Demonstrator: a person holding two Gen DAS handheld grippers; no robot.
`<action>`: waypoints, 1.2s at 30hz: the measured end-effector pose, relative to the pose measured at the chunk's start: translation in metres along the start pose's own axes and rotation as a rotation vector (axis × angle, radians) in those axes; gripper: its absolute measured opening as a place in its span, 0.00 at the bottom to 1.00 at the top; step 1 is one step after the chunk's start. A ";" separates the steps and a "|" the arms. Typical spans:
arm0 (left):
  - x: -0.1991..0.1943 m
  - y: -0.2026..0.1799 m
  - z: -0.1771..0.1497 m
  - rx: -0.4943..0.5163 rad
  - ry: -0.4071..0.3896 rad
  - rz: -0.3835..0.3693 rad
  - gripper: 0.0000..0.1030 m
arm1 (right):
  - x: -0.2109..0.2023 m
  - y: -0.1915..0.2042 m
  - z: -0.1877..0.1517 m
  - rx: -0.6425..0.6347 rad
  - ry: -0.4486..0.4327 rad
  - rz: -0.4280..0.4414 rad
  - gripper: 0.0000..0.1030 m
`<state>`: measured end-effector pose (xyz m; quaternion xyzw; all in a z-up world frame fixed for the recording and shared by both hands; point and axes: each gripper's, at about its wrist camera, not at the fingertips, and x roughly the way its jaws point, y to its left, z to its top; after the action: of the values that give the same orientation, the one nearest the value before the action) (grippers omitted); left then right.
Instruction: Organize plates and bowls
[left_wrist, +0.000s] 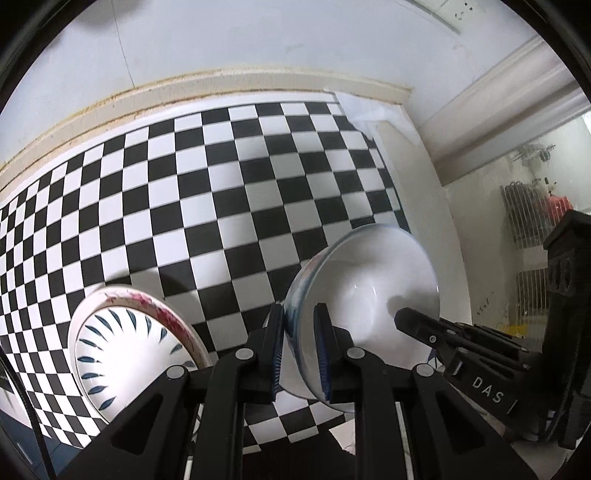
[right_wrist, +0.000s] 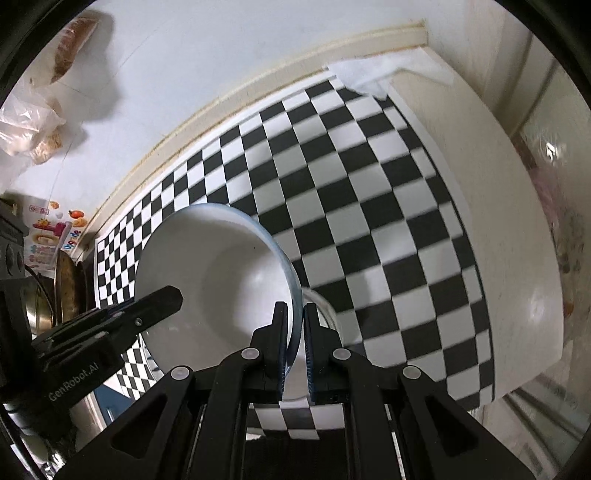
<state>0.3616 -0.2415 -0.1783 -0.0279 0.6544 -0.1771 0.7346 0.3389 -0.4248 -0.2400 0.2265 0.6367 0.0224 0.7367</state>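
A white bowl with a blue rim (left_wrist: 365, 280) is held above the checkered table by both grippers at once. My left gripper (left_wrist: 300, 350) is shut on the bowl's left wall. My right gripper (right_wrist: 295, 350) is shut on the opposite wall of the same bowl (right_wrist: 214, 273); its finger (left_wrist: 417, 323) reaches into the bowl in the left wrist view. A stack of two plates (left_wrist: 125, 347), a blue-leaf-patterned one on a red-rimmed one, lies on the table to the lower left.
The black-and-white checkered mat (left_wrist: 221, 206) covers a white table that ends at a wall ledge (left_wrist: 221, 88). A crumpled white cloth (right_wrist: 369, 77) lies at the far right corner. Metal pans (right_wrist: 66, 288) and plastic bags (right_wrist: 33, 125) sit at the left.
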 end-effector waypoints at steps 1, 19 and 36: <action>0.001 0.000 -0.002 -0.001 0.002 0.003 0.14 | 0.003 -0.001 -0.002 0.001 0.003 -0.002 0.10; 0.049 0.012 -0.021 -0.025 0.113 0.024 0.14 | 0.052 -0.012 -0.021 0.010 0.091 -0.041 0.10; 0.059 0.012 -0.021 -0.018 0.135 0.026 0.14 | 0.058 -0.013 -0.018 0.013 0.111 -0.056 0.10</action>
<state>0.3483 -0.2438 -0.2410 -0.0138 0.7043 -0.1630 0.6908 0.3295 -0.4127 -0.3000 0.2119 0.6828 0.0100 0.6991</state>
